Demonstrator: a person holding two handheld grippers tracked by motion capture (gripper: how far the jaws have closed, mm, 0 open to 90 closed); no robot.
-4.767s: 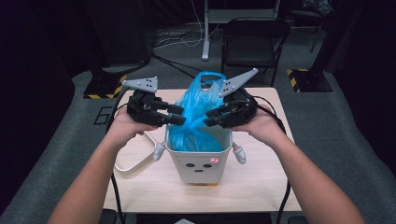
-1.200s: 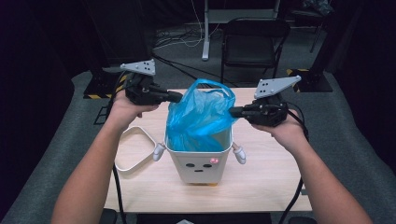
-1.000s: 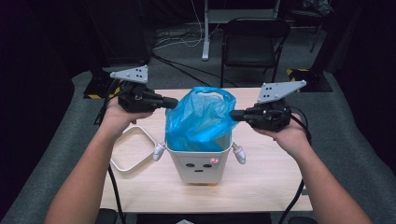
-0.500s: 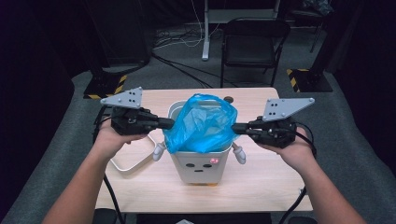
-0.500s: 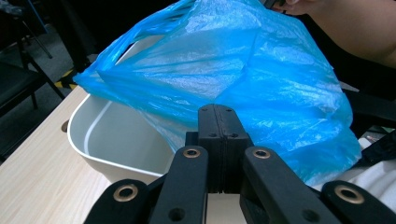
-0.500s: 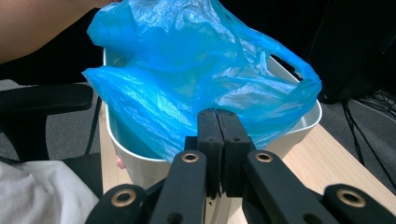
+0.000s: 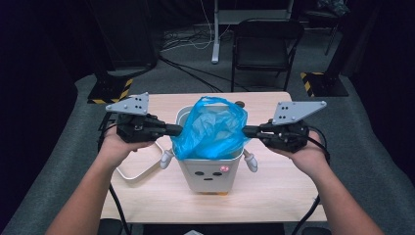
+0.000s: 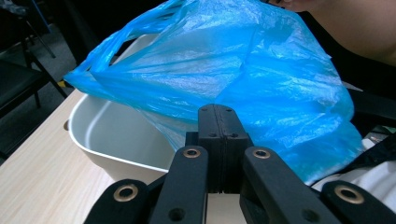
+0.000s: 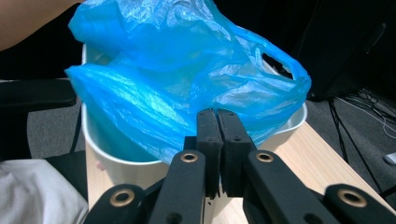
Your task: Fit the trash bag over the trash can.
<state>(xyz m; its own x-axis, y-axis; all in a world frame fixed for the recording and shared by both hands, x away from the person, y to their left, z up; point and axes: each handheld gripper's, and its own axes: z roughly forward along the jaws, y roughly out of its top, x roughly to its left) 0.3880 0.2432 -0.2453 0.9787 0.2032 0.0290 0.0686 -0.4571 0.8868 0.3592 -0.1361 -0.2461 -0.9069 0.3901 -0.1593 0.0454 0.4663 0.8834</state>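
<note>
A white bin (image 7: 210, 172) with a printed face stands mid-table, and a blue plastic bag (image 7: 210, 128) sits in it, bulging above the rim. My left gripper (image 7: 178, 130) is level at the bin's left rim, shut on the bag's left edge. My right gripper (image 7: 246, 130) mirrors it on the right, shut on the right edge. In the left gripper view the closed jaws (image 8: 218, 109) meet the bag (image 8: 243, 60) over the bin's rim (image 8: 116, 137). In the right gripper view the jaws (image 9: 217, 112) pinch the bag's film (image 9: 177, 70) above the bin's wall (image 9: 121, 169).
The bin has small white arms on both sides (image 7: 166, 157). A white loop (image 7: 131, 172) lies on the wooden table (image 7: 279, 191) to the bin's left. A black folding chair (image 7: 266, 46) stands behind the table. Cables trail from both grippers off the table's front edge.
Both grippers have drawn apart from the bag's top and come down to rim level on either side of the bin. The bag's mouth is spread wider and sits lower.
</note>
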